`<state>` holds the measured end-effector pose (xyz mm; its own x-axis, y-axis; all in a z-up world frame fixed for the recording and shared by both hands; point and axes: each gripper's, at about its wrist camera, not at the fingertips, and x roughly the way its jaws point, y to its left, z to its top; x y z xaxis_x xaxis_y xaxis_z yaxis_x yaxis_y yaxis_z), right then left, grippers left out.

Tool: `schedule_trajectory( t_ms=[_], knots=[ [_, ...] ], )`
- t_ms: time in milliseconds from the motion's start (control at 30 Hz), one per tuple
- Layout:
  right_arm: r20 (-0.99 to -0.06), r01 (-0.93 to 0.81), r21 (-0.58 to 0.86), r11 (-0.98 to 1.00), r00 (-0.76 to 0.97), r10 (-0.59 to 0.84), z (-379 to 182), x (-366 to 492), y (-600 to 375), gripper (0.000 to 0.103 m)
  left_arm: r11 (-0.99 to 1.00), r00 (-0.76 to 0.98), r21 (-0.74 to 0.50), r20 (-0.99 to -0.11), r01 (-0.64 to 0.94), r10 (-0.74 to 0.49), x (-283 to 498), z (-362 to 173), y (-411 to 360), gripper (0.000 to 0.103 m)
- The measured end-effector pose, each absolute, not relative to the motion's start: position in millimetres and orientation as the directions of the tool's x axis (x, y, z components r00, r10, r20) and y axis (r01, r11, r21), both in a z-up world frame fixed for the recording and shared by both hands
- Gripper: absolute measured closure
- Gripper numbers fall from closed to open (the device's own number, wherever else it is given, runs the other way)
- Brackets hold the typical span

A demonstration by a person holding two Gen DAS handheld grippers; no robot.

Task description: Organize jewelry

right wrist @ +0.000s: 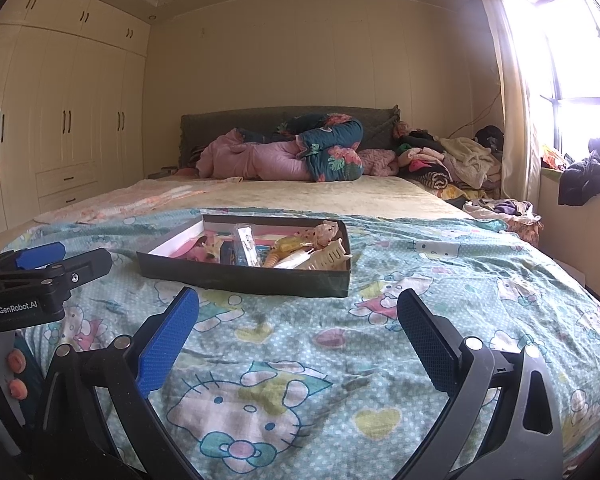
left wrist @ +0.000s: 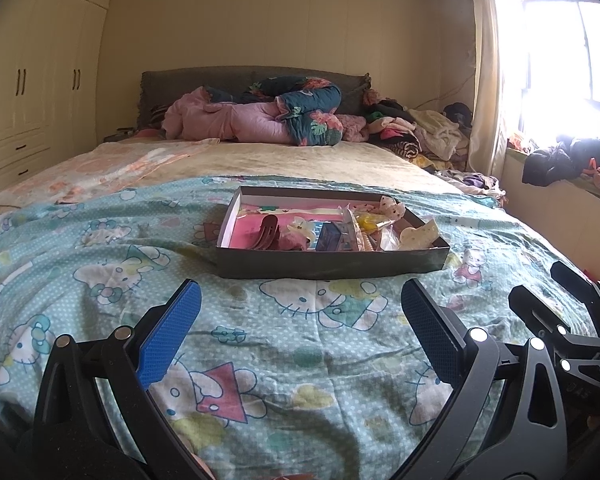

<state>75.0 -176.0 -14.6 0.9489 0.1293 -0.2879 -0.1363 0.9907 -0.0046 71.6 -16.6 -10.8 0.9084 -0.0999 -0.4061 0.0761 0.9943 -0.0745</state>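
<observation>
Black box (left wrist: 332, 258) lay ahead of our left claw (left wrist: 300, 332) and right claw (right wrist: 298, 330), both open, empty.

Black-framed left gripper (left wrist: 300, 328) and right gripper (right wrist: 298, 330), blue textured pads, silver screws, white "GenRobot.AI" marking

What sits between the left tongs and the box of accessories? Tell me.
Nothing but bare bedsheet. In the left wrist view the open left tongs hang short of the box, with only cartoon-cat fabric across the gap.
</observation>
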Motion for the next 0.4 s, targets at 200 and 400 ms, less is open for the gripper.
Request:
schedule_trajectory(
  t_ms=[200, 400],
  knots=[
    [-0.278, -0.099, 0.019, 0.995, 0.955, 0.1, -9, 82, -193, 0.006, 0.991, 0.894, -0.131, -0.442, 0.014, -0.071, 89, -11, 2, 0.011],
    [-0.472, 0.132, -0.008, 0.991, 0.874, -0.12, -9, 184, -276, 0.006, 0.971, 0.843, -0.082, -0.515, -0.226, 0.153, 164, -5, 84, 0.011]
  ],
)
